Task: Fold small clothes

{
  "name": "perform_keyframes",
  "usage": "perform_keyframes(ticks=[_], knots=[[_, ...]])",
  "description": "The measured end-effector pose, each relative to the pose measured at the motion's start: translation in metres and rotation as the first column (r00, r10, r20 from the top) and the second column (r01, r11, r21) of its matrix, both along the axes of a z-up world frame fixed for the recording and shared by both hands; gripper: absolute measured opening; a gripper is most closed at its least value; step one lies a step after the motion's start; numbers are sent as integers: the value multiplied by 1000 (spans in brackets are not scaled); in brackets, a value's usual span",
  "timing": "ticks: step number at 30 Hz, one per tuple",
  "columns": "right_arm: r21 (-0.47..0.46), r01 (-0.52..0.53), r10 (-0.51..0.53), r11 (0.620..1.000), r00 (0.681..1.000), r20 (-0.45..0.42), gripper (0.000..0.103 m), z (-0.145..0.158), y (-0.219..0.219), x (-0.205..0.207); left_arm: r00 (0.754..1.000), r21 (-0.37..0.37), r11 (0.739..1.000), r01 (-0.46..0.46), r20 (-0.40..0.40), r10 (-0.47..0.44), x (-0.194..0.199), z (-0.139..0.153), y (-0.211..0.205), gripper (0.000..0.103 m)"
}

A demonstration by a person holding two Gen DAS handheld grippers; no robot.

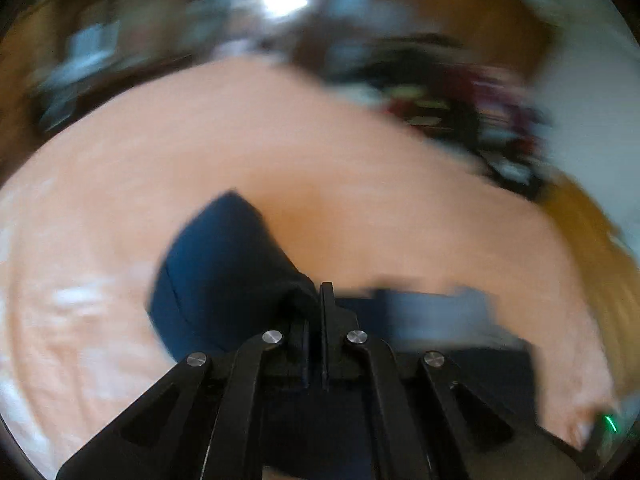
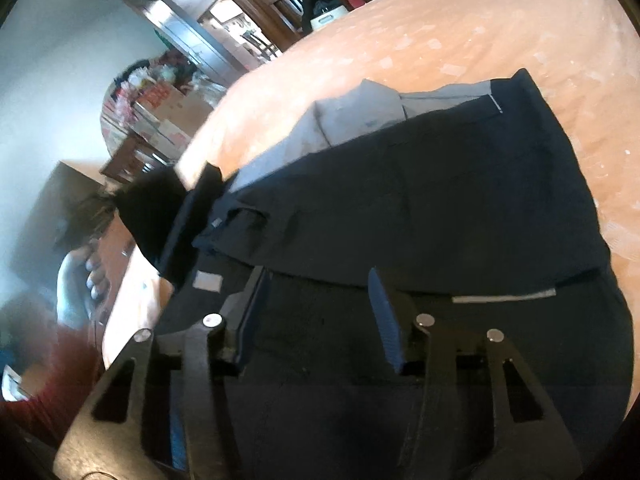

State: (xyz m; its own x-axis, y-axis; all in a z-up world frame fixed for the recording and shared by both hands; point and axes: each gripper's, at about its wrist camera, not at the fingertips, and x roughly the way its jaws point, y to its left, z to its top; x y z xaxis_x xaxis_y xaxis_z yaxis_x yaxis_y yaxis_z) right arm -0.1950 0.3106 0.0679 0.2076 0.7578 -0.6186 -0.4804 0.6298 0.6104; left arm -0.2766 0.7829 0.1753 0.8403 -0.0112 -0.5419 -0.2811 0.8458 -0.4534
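Peach-orange cloth with a pale worn pattern covers the broad table (image 2: 460, 28), and it is the flat working ground for the fold; it fills the space between the cluttered room behind and both tools. On it lies the dark navy garment with a grey lining (image 2: 420, 200), small trousers or shorts by the look of it, spread near the table's near edge. One layer is already turned over another, so its upper half sits doubled with the grey inner fabric and a white stitched seam showing along the far side, which I judge to be a fold partly made. The left hand-held gripper (image 1: 316, 300) is clamped tight on a navy corner of this garment, raising it into a peaked flap, probably to carry that edge across; the left view is smeared by motion. The right hand-held gripper (image 2: 316, 312) hangs above the lower part of the garment with its blue-padded fingers spread wide, holding nothing, seemingly ready to pin or take the near hem
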Motion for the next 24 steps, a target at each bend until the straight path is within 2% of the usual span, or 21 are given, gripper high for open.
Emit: perform_keyframes(ticks=[1,2,3,5,7,8,9,13,15,17,19,21,22,24], knots=[[33,2,-1,999,1000,-17,51,0,-2,4,996,-3,996,86,34,-86,8,7,-30,3],[58,6,-4,998,1000,-31,52,-1,-4,8,986,-2,988,153,59,-153,14,11,-62,10],[72,6,-3,997,999,-41,53,-1,-5,11,972,-19,975,223,81,-220,18,10,-96,11],[105,2,7,994,996,-90,62,-7,-7,22,937,-42,938,345,81,-341,17,-2,-143,22],[125,-3,21,992,990,-139,65,-16,-7,33,921,-74,919,386,83,-380,6,-21,-163,26],[121,-5,23,993,988,-155,65,-21,-5,38,924,-91,920,380,67,-376,1,-34,-165,34],[117,-8,27,993,986,-163,65,-24,-3,43,945,-105,939,328,18,-328,-6,-54,-161,36],[95,-43,59,995,983,-173,65,-33,14,57,984,-172,977,127,-103,-146,-40,-108,-127,34],[66,-38,48,997,986,-157,65,-32,16,60,989,-202,979,36,-136,-64,-58,-126,-110,34],[57,-10,19,998,987,-160,65,-26,12,61,986,-250,968,-35,-165,-7,-70,-144,-100,34],[54,25,-15,998,982,-186,66,-22,3,56,988,-278,959,-56,-154,13,-79,-153,-99,32],[55,42,-29,998,973,-228,66,-22,-3,49,990,-263,963,-53,-142,16,-79,-152,-106,33],[42,38,-28,998,975,-219,67,-18,-3,44,990,-255,966,-52,-141,16,-76,-153,-107,33],[-1,2,-3,1000,990,-142,67,-4,5,40,991,-243,969,-44,-133,12,-85,-157,-109,33]])
